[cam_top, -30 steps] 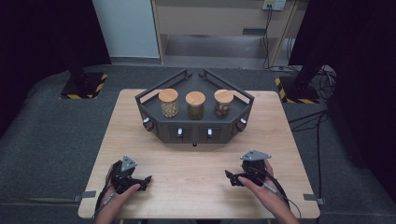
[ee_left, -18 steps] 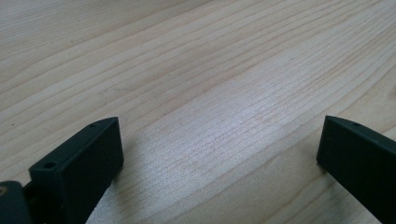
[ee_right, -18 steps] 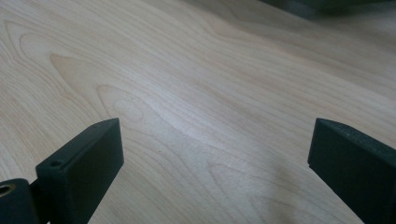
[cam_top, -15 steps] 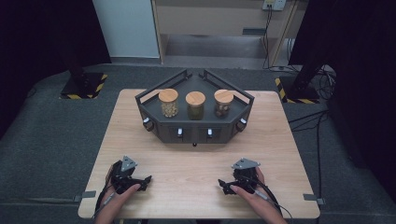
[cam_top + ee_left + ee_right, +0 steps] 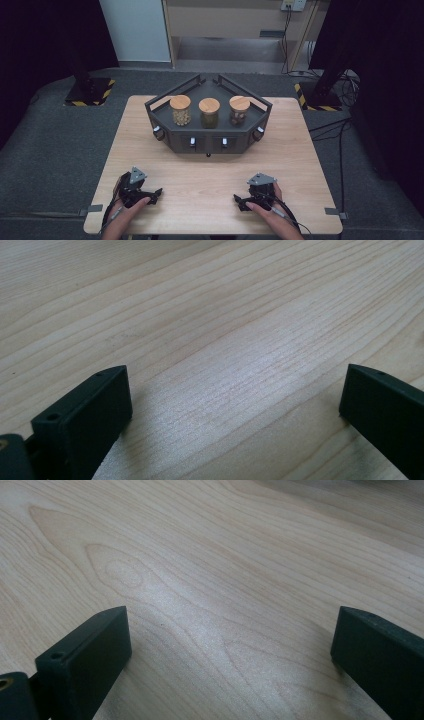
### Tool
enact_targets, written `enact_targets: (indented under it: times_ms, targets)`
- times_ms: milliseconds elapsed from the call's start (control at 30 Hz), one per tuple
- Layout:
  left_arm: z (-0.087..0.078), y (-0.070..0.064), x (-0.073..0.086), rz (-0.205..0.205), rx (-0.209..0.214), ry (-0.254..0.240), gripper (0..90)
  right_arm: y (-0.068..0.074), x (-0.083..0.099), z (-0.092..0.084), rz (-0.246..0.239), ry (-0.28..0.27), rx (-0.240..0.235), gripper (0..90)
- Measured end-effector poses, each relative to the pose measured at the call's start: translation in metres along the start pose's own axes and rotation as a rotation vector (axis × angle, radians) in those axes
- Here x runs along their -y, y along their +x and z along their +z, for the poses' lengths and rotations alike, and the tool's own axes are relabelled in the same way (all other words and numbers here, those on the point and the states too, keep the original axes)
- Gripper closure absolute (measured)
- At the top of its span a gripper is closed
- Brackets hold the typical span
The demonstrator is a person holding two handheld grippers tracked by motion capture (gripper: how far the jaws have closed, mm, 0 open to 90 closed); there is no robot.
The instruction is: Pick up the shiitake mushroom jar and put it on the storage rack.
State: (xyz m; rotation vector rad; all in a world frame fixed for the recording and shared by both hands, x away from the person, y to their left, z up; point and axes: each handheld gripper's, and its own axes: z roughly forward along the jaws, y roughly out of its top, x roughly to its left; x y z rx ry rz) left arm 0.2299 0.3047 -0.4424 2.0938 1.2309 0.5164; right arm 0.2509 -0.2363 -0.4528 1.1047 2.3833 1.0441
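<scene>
Pale wood grain fills the gap between both pairs of black jaws. The left gripper point(image 5: 152, 194) rests on the near left part of the table point(image 5: 300, 135), jaws spread wide with nothing between them; in the left gripper view point(image 5: 235, 400) only bare tabletop lies between the two tips. The right gripper point(image 5: 239, 201) rests on the near right part, jaws likewise wide apart and empty, as the right gripper view point(image 5: 232, 640) confirms. Each hand grips its tool from the near edge, forearms entering from below, and both grippers are turned inward toward the table's middle. Well apart from both, at the far centre, stands a dark angular tray point(image 5: 165, 131), its long axis running left to right. It carries three jars point(image 5: 209, 112) with wooden lids, upright in a row.
</scene>
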Motion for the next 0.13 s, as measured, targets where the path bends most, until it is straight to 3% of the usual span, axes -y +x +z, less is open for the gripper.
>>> enact_targets:
  times_ms: [133]
  targets:
    - [0.0000, 0.0000, 0.0000, 0.000, 0.000, 0.000, 0.0, 0.0000, -0.0001, 0.0002, 0.000, 0.001, 0.000, 2.3]
